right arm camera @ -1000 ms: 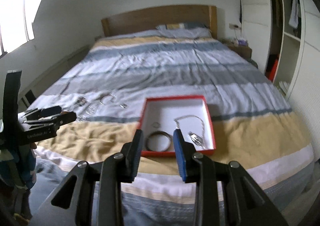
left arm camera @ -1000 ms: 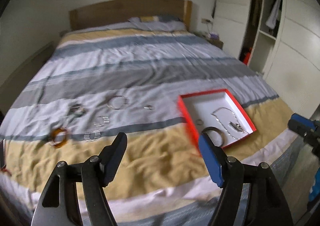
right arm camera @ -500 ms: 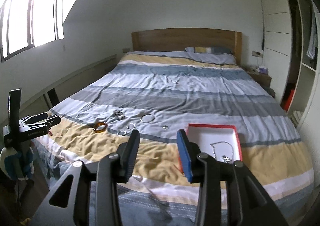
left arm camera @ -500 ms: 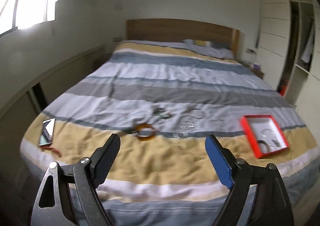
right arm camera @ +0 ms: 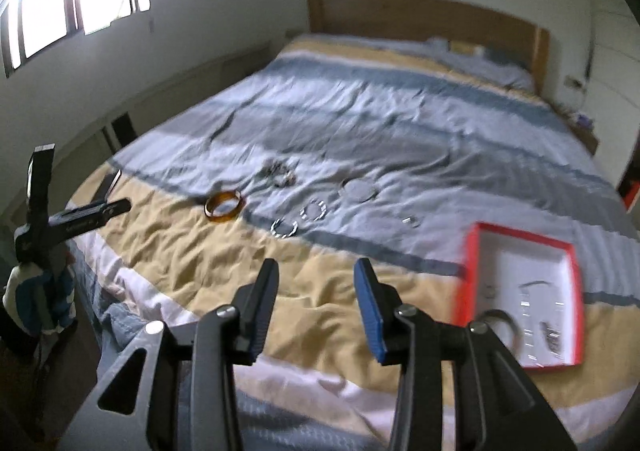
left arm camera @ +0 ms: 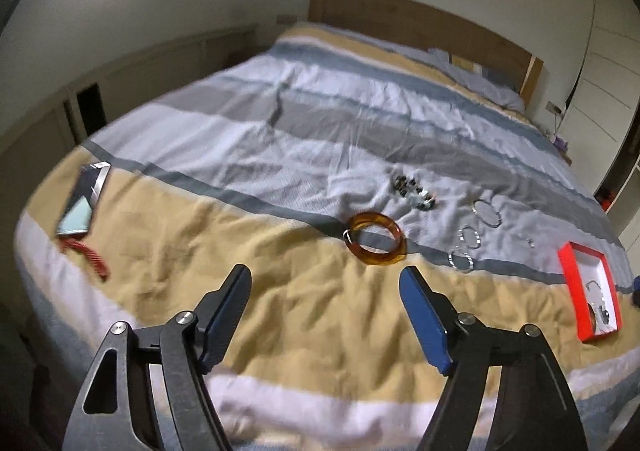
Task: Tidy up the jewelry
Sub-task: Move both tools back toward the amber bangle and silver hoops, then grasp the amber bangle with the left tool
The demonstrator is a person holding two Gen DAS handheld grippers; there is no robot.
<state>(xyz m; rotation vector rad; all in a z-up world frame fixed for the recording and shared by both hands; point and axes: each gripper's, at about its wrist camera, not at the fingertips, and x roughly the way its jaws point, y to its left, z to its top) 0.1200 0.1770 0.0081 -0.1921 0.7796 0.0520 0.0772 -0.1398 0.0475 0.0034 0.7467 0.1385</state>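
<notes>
Jewelry lies on a striped bed. An amber bangle (left arm camera: 375,237) (right arm camera: 225,204) sits just beyond my open, empty left gripper (left arm camera: 325,283). Right of it lie a dark beaded bracelet (left arm camera: 414,190) (right arm camera: 281,174), two sparkly silver bracelets (left arm camera: 461,260) (right arm camera: 284,228), a thin silver hoop (left arm camera: 486,212) (right arm camera: 359,188) and a small ring (right arm camera: 413,221). A red box with white inside (left arm camera: 569,267) (right arm camera: 468,275) holds a dark bangle (right arm camera: 496,321) and a silver chain. My right gripper (right arm camera: 316,279) is open and empty, left of the box.
A phone (left arm camera: 84,200) and a red cord (left arm camera: 90,253) lie at the bed's left corner. The left gripper's body (right arm camera: 72,223) shows at the left of the right wrist view. Wooden headboard (left arm camera: 420,25) and pillow are far back; wardrobe at right.
Both grippers have swung left and moved closer to the bed. The amber bangle is now straight ahead of the left gripper. Both stay open and empty.
</notes>
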